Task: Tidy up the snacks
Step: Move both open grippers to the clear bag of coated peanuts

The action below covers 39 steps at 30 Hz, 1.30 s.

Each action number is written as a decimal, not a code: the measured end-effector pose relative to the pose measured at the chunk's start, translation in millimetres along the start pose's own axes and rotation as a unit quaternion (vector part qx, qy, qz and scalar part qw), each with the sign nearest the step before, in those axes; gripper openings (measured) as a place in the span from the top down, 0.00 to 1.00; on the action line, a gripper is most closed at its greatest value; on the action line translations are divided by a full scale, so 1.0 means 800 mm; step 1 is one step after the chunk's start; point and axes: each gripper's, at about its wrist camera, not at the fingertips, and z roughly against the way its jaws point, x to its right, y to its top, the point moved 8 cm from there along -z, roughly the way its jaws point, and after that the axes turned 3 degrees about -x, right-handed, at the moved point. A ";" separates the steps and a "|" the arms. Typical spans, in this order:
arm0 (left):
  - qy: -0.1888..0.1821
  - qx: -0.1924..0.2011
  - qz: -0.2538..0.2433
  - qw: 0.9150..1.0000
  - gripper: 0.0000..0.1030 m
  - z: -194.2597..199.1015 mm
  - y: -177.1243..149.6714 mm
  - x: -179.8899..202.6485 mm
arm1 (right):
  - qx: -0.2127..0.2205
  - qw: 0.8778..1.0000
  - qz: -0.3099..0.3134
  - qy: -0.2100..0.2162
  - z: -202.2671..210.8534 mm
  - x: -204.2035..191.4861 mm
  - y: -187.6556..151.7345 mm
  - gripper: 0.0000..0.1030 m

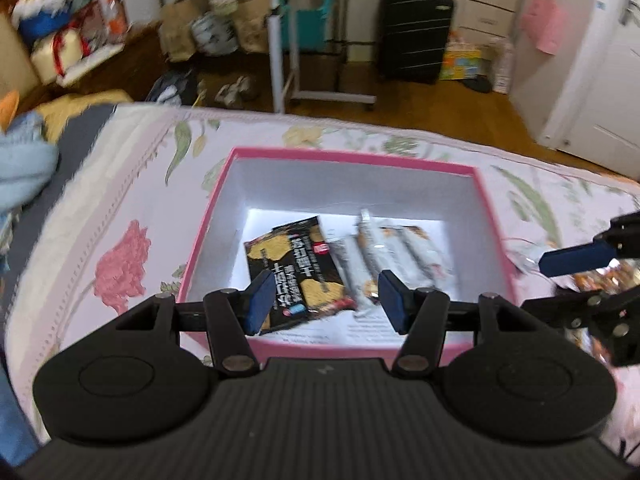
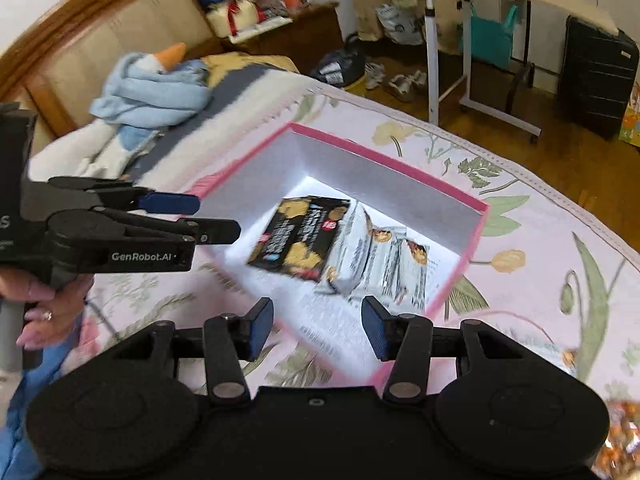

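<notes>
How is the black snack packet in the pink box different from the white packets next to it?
The black packet is dark with golden cracker pictures, while the white packets are pale with small brown pictures. The black packet is one broad flat pouch; the white packets are several narrow bars lying side by side. Both lie loose on the floor of the pink box, with neither gripper holding them.

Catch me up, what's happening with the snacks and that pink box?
A person holds both grippers over the pink box on the flowered bedspread. The left gripper and right gripper are both open and empty. Inside the box lie a black cracker packet and some white wrapped bars. More orange-wrapped snacks wait outside on the bed.
</notes>
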 end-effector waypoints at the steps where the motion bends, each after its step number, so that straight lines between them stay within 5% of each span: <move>1: -0.002 0.002 -0.013 1.000 0.46 0.014 0.000 0.008 | 0.004 1.000 0.004 0.001 0.016 -0.002 -0.006 0.47; 10: -0.051 0.011 -0.092 0.994 0.43 0.108 -0.007 0.096 | 0.039 0.999 0.029 -0.022 0.141 -0.001 -0.067 0.47; 18: -0.136 -0.019 -0.134 0.981 0.42 0.107 -0.038 0.199 | 0.060 0.997 0.012 -0.047 0.174 0.055 -0.135 0.43; 24: -0.190 -0.060 -0.136 0.971 0.42 0.077 -0.066 0.272 | 0.058 0.997 -0.019 -0.038 0.156 0.109 -0.169 0.42; 31: -0.193 -0.093 -0.146 0.966 0.42 0.024 -0.094 0.335 | 0.046 0.998 -0.009 -0.049 0.121 0.163 -0.201 0.37; 39: -0.211 -0.178 -0.077 0.958 0.42 -0.044 -0.110 0.358 | 0.002 0.993 0.098 -0.065 0.074 0.204 -0.255 0.31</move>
